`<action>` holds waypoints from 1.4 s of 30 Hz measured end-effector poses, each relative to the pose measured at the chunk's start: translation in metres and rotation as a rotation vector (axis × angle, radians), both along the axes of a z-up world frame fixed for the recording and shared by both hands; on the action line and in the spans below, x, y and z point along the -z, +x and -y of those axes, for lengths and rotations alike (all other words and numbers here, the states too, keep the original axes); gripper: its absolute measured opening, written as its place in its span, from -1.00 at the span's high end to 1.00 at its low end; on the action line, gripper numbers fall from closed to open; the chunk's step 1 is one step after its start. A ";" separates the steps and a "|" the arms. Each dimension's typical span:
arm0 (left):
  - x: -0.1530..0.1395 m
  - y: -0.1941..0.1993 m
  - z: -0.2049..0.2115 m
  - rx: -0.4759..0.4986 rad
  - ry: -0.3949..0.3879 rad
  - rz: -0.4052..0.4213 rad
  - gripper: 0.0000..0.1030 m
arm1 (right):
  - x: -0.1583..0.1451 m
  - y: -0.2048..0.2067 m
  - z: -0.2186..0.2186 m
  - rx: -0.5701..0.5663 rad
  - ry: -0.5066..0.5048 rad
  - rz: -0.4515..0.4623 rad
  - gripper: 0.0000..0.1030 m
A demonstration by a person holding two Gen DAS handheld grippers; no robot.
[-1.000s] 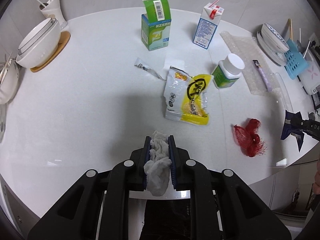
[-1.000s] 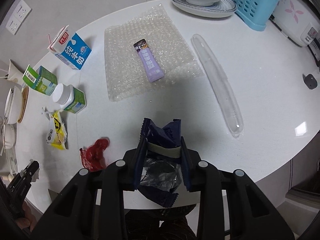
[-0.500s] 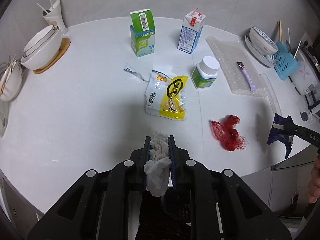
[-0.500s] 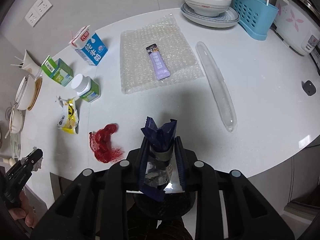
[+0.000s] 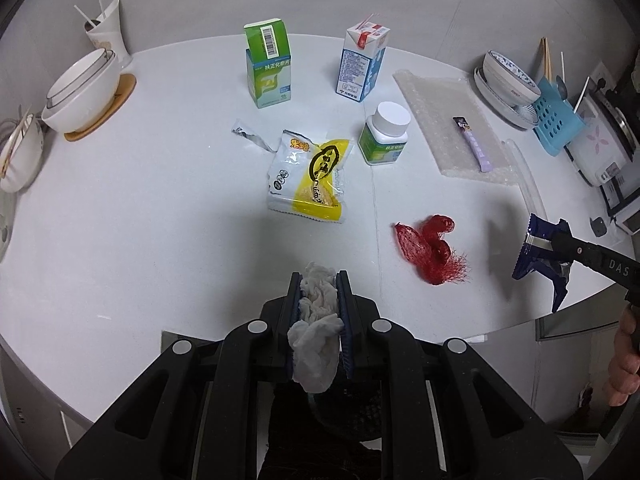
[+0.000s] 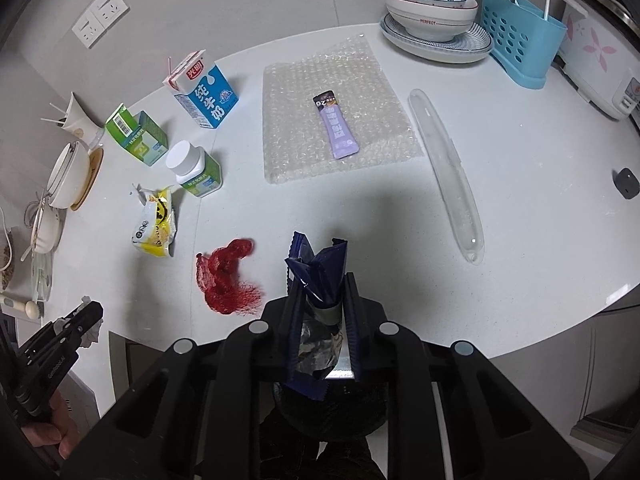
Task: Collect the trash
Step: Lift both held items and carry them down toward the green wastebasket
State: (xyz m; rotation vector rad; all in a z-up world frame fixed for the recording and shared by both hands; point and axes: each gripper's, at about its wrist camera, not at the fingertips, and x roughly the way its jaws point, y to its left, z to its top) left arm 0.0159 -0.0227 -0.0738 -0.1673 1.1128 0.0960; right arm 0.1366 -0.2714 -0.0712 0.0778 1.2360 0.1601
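Note:
My left gripper (image 5: 319, 280) is shut on a crumpled white tissue (image 5: 316, 320), held above the white table's near edge. My right gripper (image 6: 320, 280) is shut on a dark blue wrapper (image 6: 318, 276); it also shows at the right of the left wrist view (image 5: 538, 252). On the table lie a red net bag (image 5: 430, 248) (image 6: 226, 276), a yellow and white snack packet (image 5: 310, 176) (image 6: 156, 224), a small clear wrapper scrap (image 5: 250, 136), a purple sachet (image 6: 336, 126) on bubble wrap (image 6: 336, 128), a green box (image 5: 268, 68), a blue milk carton (image 5: 362, 64) and a green bottle (image 5: 384, 134).
White bowls (image 5: 80, 92) stand at the far left. A patterned bowl on a plate (image 6: 432, 16), a blue utensil basket (image 6: 520, 36) and a rice cooker (image 6: 600, 64) stand at the far right. A clear long case (image 6: 448, 176) lies right of the bubble wrap. A dark bin opening (image 5: 352, 412) lies below the grippers.
Both grippers have pulled back and risen from the table, each keeping its hold. More of the table and its near edge shows now.

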 end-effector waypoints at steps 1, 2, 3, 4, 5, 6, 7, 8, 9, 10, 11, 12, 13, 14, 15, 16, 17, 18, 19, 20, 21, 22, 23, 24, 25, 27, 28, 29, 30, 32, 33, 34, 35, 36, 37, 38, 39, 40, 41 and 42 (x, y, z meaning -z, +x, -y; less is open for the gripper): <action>-0.001 -0.002 0.001 0.002 0.000 0.004 0.69 | -0.001 -0.003 0.000 -0.004 -0.002 0.004 0.66; -0.002 -0.003 0.001 0.004 -0.002 0.007 0.69 | -0.002 -0.006 -0.001 -0.009 0.001 0.011 0.67; -0.002 -0.005 0.002 0.006 -0.005 0.009 0.69 | -0.004 -0.009 -0.001 -0.009 0.004 0.015 0.67; -0.003 -0.007 0.003 0.008 -0.009 0.011 0.69 | -0.005 -0.013 0.000 -0.007 0.009 0.020 0.67; -0.003 -0.010 0.004 0.012 -0.013 0.013 0.69 | -0.006 -0.016 0.000 -0.007 0.015 0.022 0.67; -0.003 -0.012 0.005 0.015 -0.016 0.013 0.69 | -0.008 -0.021 0.000 -0.011 0.020 0.028 0.67; -0.003 -0.016 0.007 0.018 -0.020 0.015 0.69 | -0.009 -0.026 0.000 -0.017 0.021 0.035 0.67; -0.003 -0.019 0.009 0.023 -0.024 0.015 0.69 | -0.011 -0.030 0.000 -0.021 0.019 0.041 0.67; -0.002 -0.024 0.012 0.030 -0.033 0.019 0.69 | -0.012 -0.037 0.000 -0.026 0.021 0.049 0.67; -0.003 -0.028 0.014 0.036 -0.040 0.024 0.69 | -0.013 -0.041 0.000 -0.030 0.024 0.053 0.67; -0.002 -0.032 0.016 0.044 -0.047 0.028 0.69 | -0.015 -0.048 0.000 -0.036 0.028 0.059 0.67; -0.002 -0.036 0.019 0.051 -0.051 0.029 0.69 | -0.015 -0.053 0.001 -0.039 0.029 0.062 0.67; -0.001 -0.040 0.022 0.060 -0.057 0.032 0.69 | -0.015 -0.059 0.002 -0.044 0.036 0.066 0.67; 0.000 -0.044 0.024 0.067 -0.061 0.034 0.69 | -0.016 -0.064 0.002 -0.050 0.043 0.070 0.67; 0.002 -0.049 0.027 0.076 -0.066 0.038 0.69 | -0.015 -0.071 0.002 -0.059 0.048 0.075 0.67; 0.004 -0.053 0.029 0.081 -0.067 0.039 0.69 | -0.015 -0.077 0.002 -0.066 0.044 0.079 0.67; 0.006 -0.056 0.031 0.086 -0.070 0.039 0.69 | -0.014 -0.084 0.002 -0.075 0.042 0.086 0.67; 0.009 -0.060 0.033 0.094 -0.078 0.040 0.69 | -0.013 -0.089 0.003 -0.082 0.044 0.089 0.67; 0.012 -0.064 0.034 0.098 -0.081 0.041 0.69 | -0.012 -0.095 0.004 -0.087 0.047 0.088 0.67; 0.016 -0.068 0.036 0.101 -0.083 0.040 0.69 | -0.010 -0.100 0.004 -0.091 0.048 0.088 0.66; 0.020 -0.072 0.038 0.105 -0.084 0.038 0.69 | -0.007 -0.106 0.004 -0.100 0.048 0.088 0.67; 0.024 -0.075 0.039 0.107 -0.085 0.036 0.69 | -0.005 -0.111 0.004 -0.108 0.044 0.089 0.67; 0.028 -0.078 0.040 0.110 -0.083 0.030 0.69 | -0.001 -0.116 0.004 -0.116 0.038 0.089 0.67; 0.033 -0.081 0.042 0.113 -0.079 0.025 0.69 | 0.003 -0.122 0.004 -0.125 0.034 0.085 0.66; 0.040 -0.085 0.045 0.115 -0.080 0.021 0.69 | 0.008 -0.126 0.005 -0.130 0.033 0.077 0.66; 0.050 -0.090 0.049 0.120 -0.080 0.012 0.69 | 0.018 -0.134 0.006 -0.140 0.037 0.065 0.66; 0.056 -0.093 0.052 0.120 -0.078 0.008 0.69 | 0.024 -0.138 0.007 -0.144 0.038 0.059 0.67; 0.061 -0.095 0.054 0.124 -0.080 0.005 0.69 | 0.029 -0.141 0.007 -0.146 0.035 0.054 0.66; 0.066 -0.097 0.056 0.127 -0.078 0.005 0.69 | 0.035 -0.145 0.007 -0.151 0.037 0.049 0.66; 0.076 -0.101 0.061 0.135 -0.075 0.005 0.69 | 0.045 -0.151 0.007 -0.164 0.036 0.044 0.66; 0.081 -0.103 0.064 0.138 -0.076 0.005 0.69 | 0.052 -0.154 0.006 -0.175 0.031 0.041 0.66; 0.086 -0.104 0.066 0.142 -0.075 0.001 0.69 | 0.058 -0.156 0.006 -0.179 0.027 0.035 0.66; 0.091 -0.105 0.068 0.145 -0.075 -0.003 0.69 | 0.064 -0.158 0.006 -0.184 0.023 0.030 0.66; 0.097 -0.106 0.071 0.150 -0.079 -0.008 0.69 | 0.072 -0.161 0.006 -0.190 0.026 0.026 0.66; 0.101 -0.108 0.073 0.152 -0.082 -0.012 0.69 | 0.079 -0.164 0.007 -0.192 0.022 0.020 0.66; 0.106 -0.109 0.074 0.156 -0.082 -0.016 0.69 | 0.085 -0.165 0.008 -0.193 0.021 0.014 0.65; 0.111 -0.110 0.076 0.159 -0.085 -0.019 0.69 | 0.092 -0.167 0.008 -0.196 0.025 0.009 0.65; 0.116 -0.111 0.078 0.163 -0.088 -0.019 0.69 | 0.099 -0.168 0.008 -0.199 0.021 0.005 0.65; 0.122 -0.112 0.080 0.167 -0.084 -0.016 0.69 | 0.105 -0.170 0.008 -0.203 0.016 0.002 0.64; 0.126 -0.113 0.082 0.172 -0.083 -0.016 0.69 | 0.113 -0.172 0.008 -0.209 0.018 -0.003 0.64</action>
